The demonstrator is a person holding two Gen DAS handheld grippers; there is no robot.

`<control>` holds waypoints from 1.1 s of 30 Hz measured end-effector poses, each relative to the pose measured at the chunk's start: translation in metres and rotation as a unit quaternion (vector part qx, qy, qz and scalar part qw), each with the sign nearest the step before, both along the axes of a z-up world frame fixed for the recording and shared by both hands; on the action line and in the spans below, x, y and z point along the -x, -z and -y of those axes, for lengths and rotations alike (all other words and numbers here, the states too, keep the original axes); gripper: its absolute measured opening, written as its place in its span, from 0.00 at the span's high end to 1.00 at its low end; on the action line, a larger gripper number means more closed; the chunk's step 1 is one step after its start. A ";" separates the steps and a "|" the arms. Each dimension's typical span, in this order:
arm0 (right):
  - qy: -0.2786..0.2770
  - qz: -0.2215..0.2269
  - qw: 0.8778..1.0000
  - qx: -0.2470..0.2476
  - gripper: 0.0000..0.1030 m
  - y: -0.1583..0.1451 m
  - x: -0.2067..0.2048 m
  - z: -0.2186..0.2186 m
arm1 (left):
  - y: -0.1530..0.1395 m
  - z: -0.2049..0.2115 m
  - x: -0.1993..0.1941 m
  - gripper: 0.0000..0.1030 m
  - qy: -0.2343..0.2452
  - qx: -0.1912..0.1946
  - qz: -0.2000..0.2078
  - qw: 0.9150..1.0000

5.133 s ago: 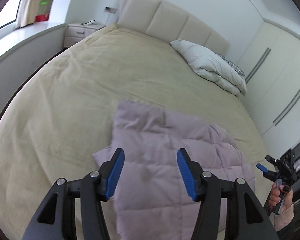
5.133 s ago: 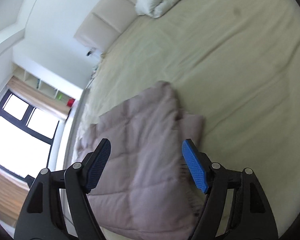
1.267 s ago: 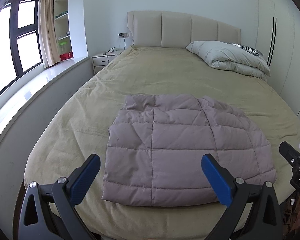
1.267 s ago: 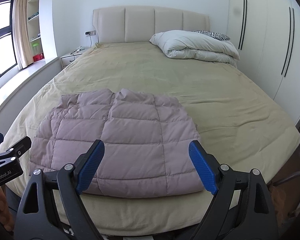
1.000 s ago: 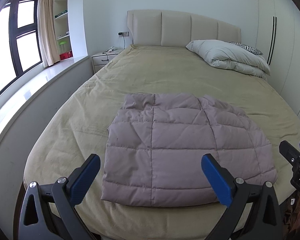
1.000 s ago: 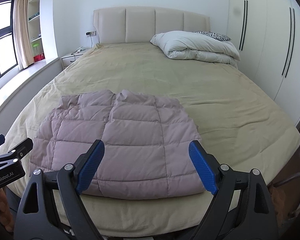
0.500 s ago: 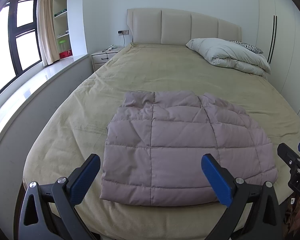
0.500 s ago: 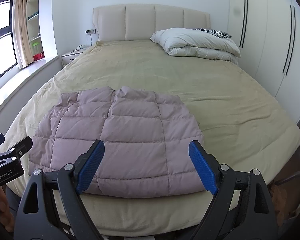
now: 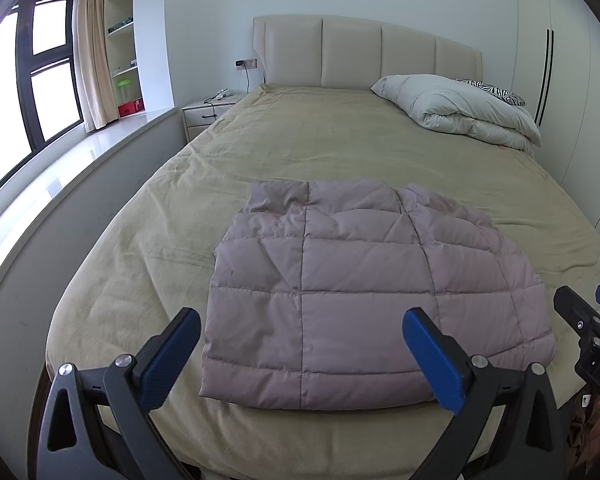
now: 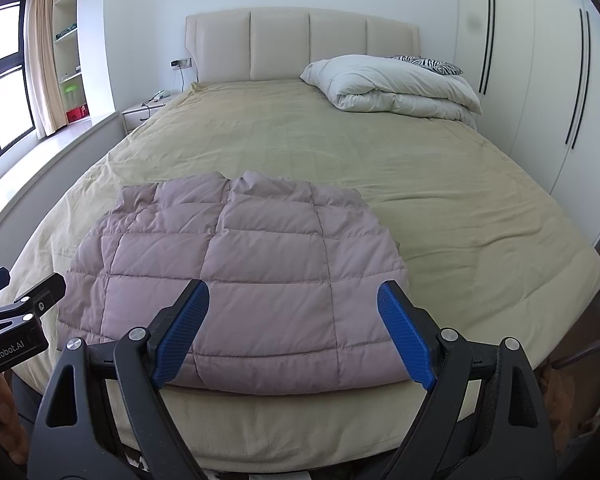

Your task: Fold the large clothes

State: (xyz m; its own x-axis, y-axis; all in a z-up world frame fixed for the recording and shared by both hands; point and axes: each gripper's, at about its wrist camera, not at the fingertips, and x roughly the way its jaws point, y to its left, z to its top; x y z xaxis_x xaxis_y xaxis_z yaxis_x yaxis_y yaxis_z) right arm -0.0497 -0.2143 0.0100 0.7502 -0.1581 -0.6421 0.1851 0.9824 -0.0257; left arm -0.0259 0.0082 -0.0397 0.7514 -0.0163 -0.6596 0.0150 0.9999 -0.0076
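A pale mauve quilted puffer jacket lies folded into a rough rectangle on the near end of the bed; it also shows in the right wrist view. My left gripper is open and empty, held off the foot of the bed, just short of the jacket's near edge. My right gripper is open and empty, also before the near edge. Each gripper shows at the edge of the other's view, the right one and the left one.
The bed has a tan cover and a beige headboard. A folded white duvet and a zebra pillow lie at the far right. A nightstand, window ledge and window stand left; white wardrobes right.
About five seconds ago both grippers were close over the rumpled jacket. They have since pulled back to the foot of the bed; the jacket lies flat. Over the last second only slight drift.
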 end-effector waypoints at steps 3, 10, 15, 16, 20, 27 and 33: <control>0.001 -0.001 1.000 -0.001 0.16 0.002 0.001 -0.001 | 0.001 0.000 0.000 0.00 0.001 0.000 0.000 1.000; 0.002 -0.003 1.000 -0.001 0.16 0.004 0.002 -0.003 | 0.004 0.002 0.002 0.00 0.002 -0.002 -0.001 1.000; 0.002 -0.004 1.000 -0.001 0.16 0.005 0.003 -0.003 | 0.003 0.001 0.001 0.00 0.003 -0.002 -0.001 1.000; 0.002 -0.004 1.000 -0.001 0.16 0.005 0.003 -0.003 | 0.004 0.001 0.002 0.00 0.003 -0.003 -0.001 1.000; 0.002 -0.004 1.000 -0.001 0.16 0.006 0.003 -0.003 | 0.004 0.002 0.002 0.00 0.003 -0.002 -0.001 1.000; 0.002 -0.004 1.000 -0.001 0.16 0.007 0.004 -0.003 | 0.003 0.002 0.002 0.00 0.004 -0.003 -0.001 1.000; 0.002 -0.005 1.000 -0.002 0.16 0.008 0.004 -0.003 | 0.005 0.002 0.004 0.00 0.005 -0.004 -0.004 1.000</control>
